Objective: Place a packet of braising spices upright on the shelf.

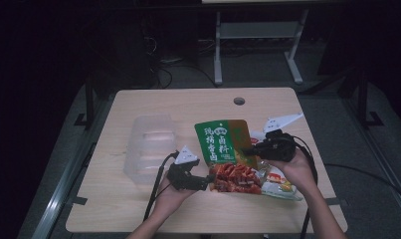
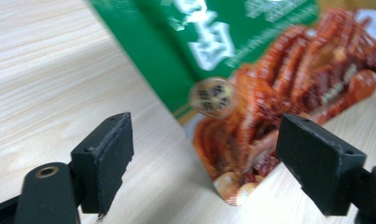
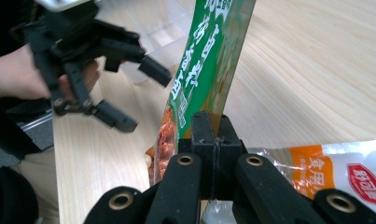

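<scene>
Green foil seasoning packet (image 3: 209, 70) printed with red meat is clamped at its edge by the right gripper (image 3: 212, 140), above a white-and-orange plastic bag (image 3: 344, 172). Left of the packet, the left gripper (image 2: 204, 154) gapes, released; the high view adds a clear plastic tray (image 1: 148, 149) beyond.

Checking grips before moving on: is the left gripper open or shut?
Open. The left gripper has its jaws spread wide, the green seasoning packet lying between them with no pad touching it.
</scene>
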Demonstrator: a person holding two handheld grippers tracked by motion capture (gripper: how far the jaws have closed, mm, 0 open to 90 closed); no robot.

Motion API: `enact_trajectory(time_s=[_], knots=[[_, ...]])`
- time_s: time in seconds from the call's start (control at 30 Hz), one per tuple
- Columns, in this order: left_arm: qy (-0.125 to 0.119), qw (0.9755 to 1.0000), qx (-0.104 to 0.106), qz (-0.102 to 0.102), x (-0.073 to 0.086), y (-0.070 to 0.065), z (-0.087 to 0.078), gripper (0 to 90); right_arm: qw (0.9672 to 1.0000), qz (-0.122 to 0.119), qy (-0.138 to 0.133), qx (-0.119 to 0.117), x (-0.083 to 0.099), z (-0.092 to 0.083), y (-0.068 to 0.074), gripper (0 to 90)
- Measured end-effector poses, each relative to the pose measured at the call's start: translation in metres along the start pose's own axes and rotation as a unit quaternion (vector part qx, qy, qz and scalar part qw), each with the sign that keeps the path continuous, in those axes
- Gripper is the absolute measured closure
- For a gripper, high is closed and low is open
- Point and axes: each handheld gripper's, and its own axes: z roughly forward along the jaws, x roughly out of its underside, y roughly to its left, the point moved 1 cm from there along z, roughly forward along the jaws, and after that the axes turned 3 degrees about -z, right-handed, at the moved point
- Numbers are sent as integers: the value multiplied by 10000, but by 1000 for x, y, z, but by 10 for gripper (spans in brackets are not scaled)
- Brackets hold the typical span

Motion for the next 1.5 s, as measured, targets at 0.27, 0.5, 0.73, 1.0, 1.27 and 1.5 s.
enact_trajectory(time_s=[0.27, 0.5, 0.73, 1.0, 1.27, 1.5], knots=[[200, 9979, 572, -226, -8, 6, 18, 291, 9994, -173, -276, -120, 19, -12, 8, 896], [212, 9893, 1271, -678, -8, 15, 26, 494, 9993, -212, -280, -84, 24, -11, 7, 896], [152, 9891, 1297, -681, -9, 15, 24, 571, 9993, -83, -331, -153, 28, -11, 5, 896], [57, 9900, 1286, -571, -11, 12, 16, 793, 9994, -67, -328, -123, 28, -11, 4, 896], [27, 9934, 1098, -336, -11, 8, 10, 852, 9998, -8, -188, -101, 25, -7, 5, 887], [30, 9952, 959, -194, -10, 3, 6, 853, 9997, 27, 222, -31, 21, 6, 6, 832]])
